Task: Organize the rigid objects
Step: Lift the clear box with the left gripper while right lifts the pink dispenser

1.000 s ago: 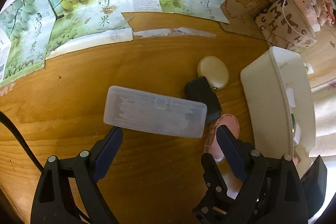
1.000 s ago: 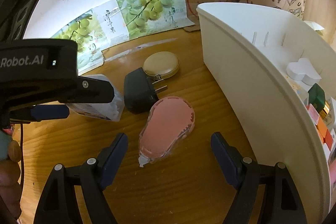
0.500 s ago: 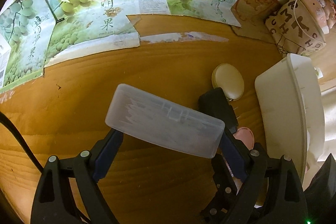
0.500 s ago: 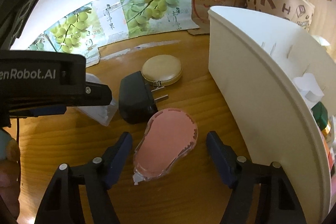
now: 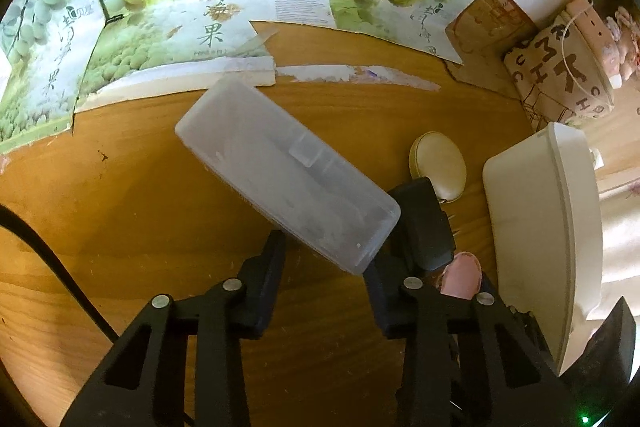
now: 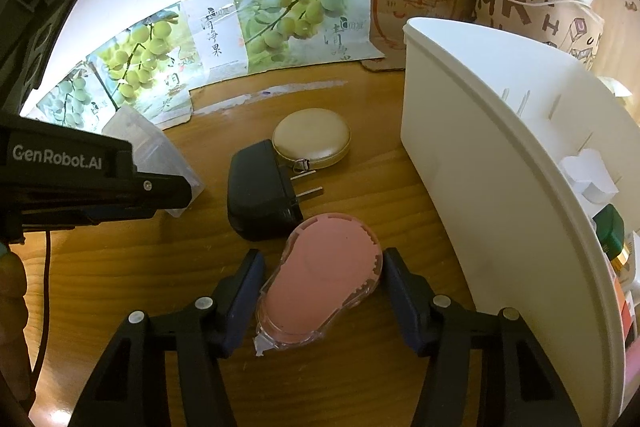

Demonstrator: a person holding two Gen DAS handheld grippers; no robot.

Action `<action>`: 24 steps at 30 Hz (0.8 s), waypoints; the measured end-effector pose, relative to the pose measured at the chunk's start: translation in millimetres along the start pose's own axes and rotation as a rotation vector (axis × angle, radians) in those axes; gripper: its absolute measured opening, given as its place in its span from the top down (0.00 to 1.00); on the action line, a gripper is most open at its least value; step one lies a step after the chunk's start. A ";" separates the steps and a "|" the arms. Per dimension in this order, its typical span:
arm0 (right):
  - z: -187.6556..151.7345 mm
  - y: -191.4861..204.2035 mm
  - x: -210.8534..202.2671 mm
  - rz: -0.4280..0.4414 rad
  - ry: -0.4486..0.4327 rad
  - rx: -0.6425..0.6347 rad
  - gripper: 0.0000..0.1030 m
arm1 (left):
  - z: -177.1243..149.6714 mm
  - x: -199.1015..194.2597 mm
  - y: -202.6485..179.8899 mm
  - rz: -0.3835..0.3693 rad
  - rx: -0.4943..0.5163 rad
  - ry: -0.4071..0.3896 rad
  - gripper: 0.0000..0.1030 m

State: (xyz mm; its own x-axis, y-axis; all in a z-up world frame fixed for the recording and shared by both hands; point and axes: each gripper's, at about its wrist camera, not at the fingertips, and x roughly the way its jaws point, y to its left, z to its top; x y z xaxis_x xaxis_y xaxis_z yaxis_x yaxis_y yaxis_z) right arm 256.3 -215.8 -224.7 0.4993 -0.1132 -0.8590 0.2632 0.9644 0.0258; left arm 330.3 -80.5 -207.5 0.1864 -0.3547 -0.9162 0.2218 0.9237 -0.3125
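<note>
A translucent plastic box hangs tilted above the wooden table, its far end raised toward the wall. My left gripper is shut on its near right end. In the right wrist view the same box peeks out behind the left gripper's body. A pink correction tape dispenser lies flat on the table, and my right gripper is shut on it, with a pad against each side. Just beyond lie a black plug adapter and a round beige case.
A white organizer bin stands close on the right, with small items in its compartments. Grape-print cardboard leans on the back wall. A patterned bag sits at the far right. A black cable crosses the table's left side.
Both grippers have narrowed from wide open. The left one took hold of the box, which rose and swung from level to slanted. The right one moved forward and closed around the pink dispenser.
</note>
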 end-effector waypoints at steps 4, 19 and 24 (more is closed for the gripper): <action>-0.6 1.8 -1.1 0.011 0.001 -0.009 0.42 | -1.4 -5.2 0.9 -0.026 -0.005 -0.002 0.71; -7.8 10.4 -46.3 0.079 -0.035 -0.099 0.42 | -6.4 -34.4 -1.8 -0.055 -0.072 -0.057 0.29; -12.2 5.4 -70.9 0.094 -0.045 -0.149 0.42 | -2.2 -33.9 -5.9 -0.064 -0.115 -0.071 0.23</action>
State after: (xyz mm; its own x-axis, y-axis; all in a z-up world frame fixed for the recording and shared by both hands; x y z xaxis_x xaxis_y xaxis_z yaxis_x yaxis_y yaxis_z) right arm 212.2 -199.6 -169.9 0.5530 -0.0285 -0.8327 0.0903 0.9956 0.0259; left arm 320.5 -73.6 -175.2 0.2437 -0.4186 -0.8748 0.1245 0.9081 -0.3999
